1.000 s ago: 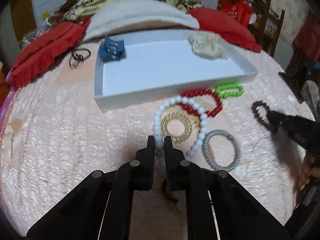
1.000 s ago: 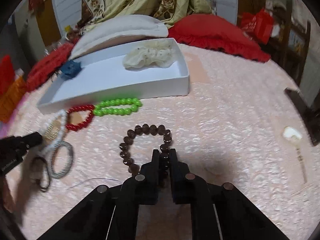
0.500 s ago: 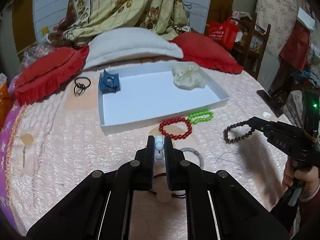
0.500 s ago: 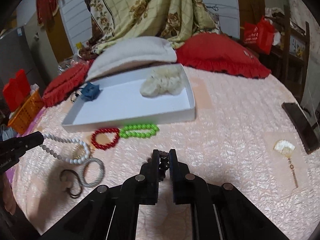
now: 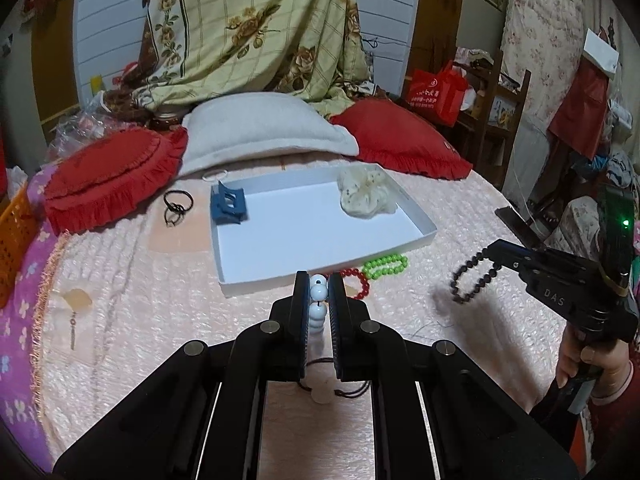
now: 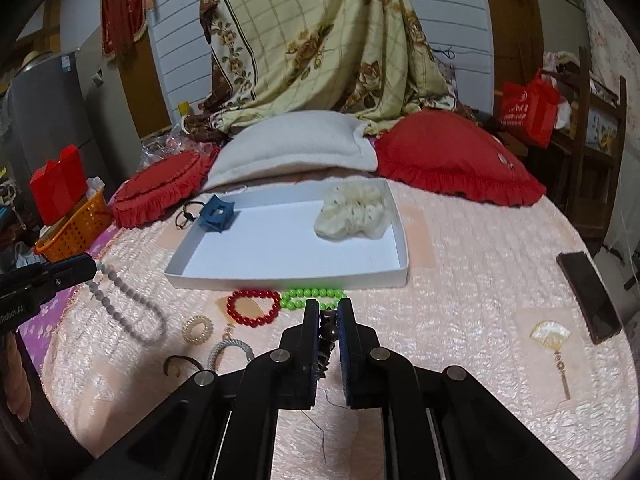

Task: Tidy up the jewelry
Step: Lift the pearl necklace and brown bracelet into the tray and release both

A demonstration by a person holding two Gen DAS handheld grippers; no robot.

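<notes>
The left tool (image 5: 319, 294) is clamped on a string of large white round beads (image 5: 318, 304) at lower centre of its view, lifted clear of the pink quilted bed (image 5: 120, 280). The right tool (image 6: 329, 322) pinches a dark brown beaded bracelet (image 6: 327, 330), which dangles at the right of the left view. Mid-frame, the shallow white cardboard tray (image 6: 288, 280) holds a blue claw hair clip (image 6: 216, 214) and a cream scrunchie (image 6: 354, 212); red (image 6: 254, 306) and green bead bracelets (image 6: 312, 296) lie just before its near wall.

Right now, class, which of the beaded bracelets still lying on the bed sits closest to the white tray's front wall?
The green bead bracelet: it lies just before the white tray, right of the red bead bracelet.
</notes>
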